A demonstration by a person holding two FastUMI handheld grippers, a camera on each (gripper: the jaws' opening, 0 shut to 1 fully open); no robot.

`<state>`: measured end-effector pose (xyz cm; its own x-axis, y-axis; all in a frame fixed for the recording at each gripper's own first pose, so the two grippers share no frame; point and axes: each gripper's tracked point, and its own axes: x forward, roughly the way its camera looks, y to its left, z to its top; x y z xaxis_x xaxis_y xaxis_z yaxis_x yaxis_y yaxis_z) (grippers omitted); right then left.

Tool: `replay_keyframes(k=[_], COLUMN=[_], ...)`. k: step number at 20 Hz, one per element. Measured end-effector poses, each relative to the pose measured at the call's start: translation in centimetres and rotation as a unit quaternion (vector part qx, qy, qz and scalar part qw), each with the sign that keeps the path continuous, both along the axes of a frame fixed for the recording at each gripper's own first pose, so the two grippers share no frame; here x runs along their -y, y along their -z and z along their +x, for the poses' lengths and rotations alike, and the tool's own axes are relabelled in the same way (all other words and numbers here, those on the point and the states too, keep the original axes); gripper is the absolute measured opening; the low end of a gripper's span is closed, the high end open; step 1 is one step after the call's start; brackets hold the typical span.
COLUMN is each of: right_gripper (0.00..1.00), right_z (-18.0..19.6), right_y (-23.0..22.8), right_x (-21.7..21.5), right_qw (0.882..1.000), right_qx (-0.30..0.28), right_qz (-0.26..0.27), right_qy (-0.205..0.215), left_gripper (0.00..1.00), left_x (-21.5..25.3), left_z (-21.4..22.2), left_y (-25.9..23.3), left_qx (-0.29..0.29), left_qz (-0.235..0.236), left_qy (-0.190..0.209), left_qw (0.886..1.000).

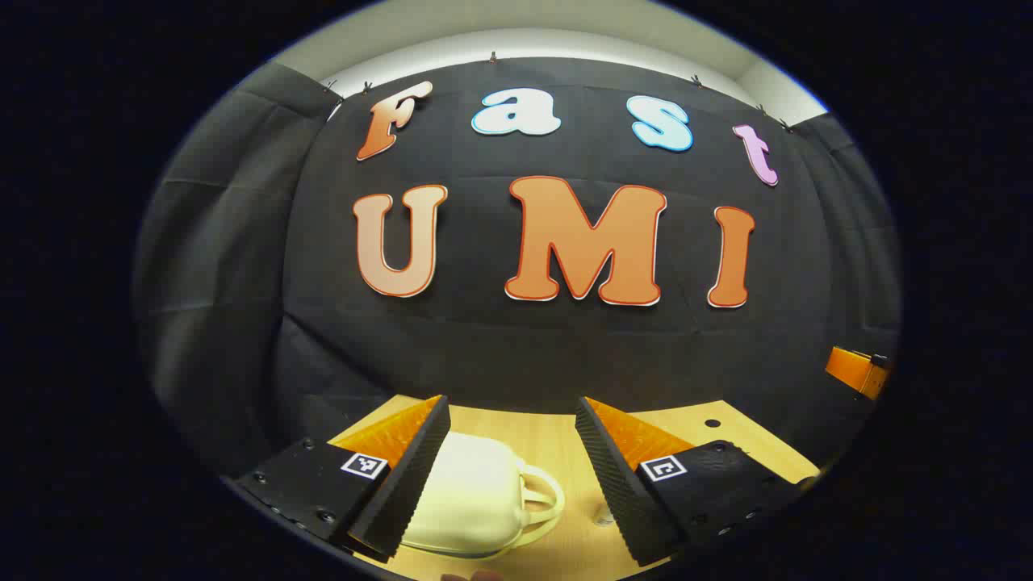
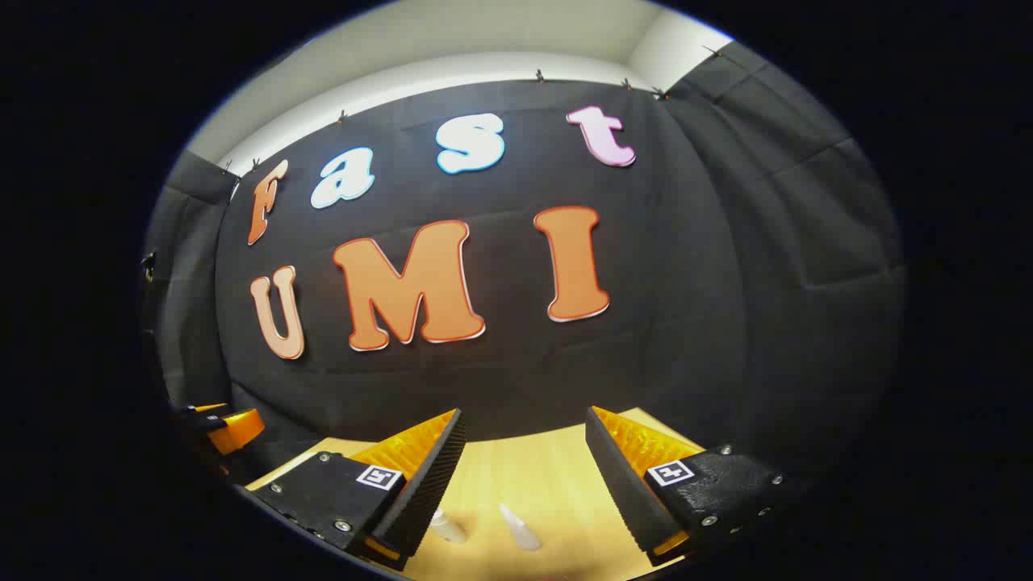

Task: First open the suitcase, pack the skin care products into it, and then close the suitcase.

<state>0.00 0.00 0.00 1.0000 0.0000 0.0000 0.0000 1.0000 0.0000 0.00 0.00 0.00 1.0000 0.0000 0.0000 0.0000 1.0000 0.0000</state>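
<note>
A small cream suitcase (image 1: 476,496) with a looped handle lies shut on the wooden table (image 1: 549,440), low in the left gripper view. My left gripper (image 1: 512,420) hangs open above it, the case showing between and under its fingers. In the right gripper view, two small pale skin care bottles (image 2: 520,526) (image 2: 446,526) lie on the table (image 2: 524,468) below my right gripper (image 2: 524,428), which is open and holds nothing. Part of the right gripper (image 1: 859,369) shows at the right edge of the left gripper view. The left gripper (image 2: 222,428) shows at the left edge of the right gripper view.
The black cloth wall (image 1: 516,339) stands close behind the table's far edge. A small clear object (image 1: 603,514) sits on the table right of the suitcase handle. A dark hole (image 1: 712,423) marks the table top at the far right.
</note>
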Motion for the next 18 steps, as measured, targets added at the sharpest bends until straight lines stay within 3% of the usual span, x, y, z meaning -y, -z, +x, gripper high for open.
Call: replay_keyframes(k=[1, 5, 8, 12, 18], right_gripper=[0.95, 0.95, 0.95, 0.95, 0.95], right_z=[0.3, 2.1, 3.4, 4.7, 5.1], right_y=[0.2, -0.9, -1.7, -1.3, -0.1], right_x=[-0.3, -2.1, -3.1, -3.3, -2.8], right_qw=[1.000, 0.999, 0.996, 0.993, 0.996], right_qx=[-0.009, -0.010, -0.010, -0.016, -0.029], right_qz=[-0.002, -0.035, -0.047, -0.047, -0.044], right_qy=[-0.001, -0.036, -0.078, -0.107, -0.078], left_gripper=[0.98, 0.95, 0.98, 0.98, 0.98], left_x=[0.2, 1.7, 2.7, 3.5, 2.8], left_z=[0.2, 0.3, 0.1, -0.2, 0.8], left_y=[-0.1, -0.7, -2.1, -2.9, -2.4], left_qx=[0.001, -0.010, 0.007, 0.026, 0.023], left_qz=[0.006, -0.007, -0.025, -0.012, 0.008], left_qy=[0.001, 0.009, -0.002, -0.025, -0.018], left_qw=[1.000, 1.000, 1.000, 0.999, 1.000])
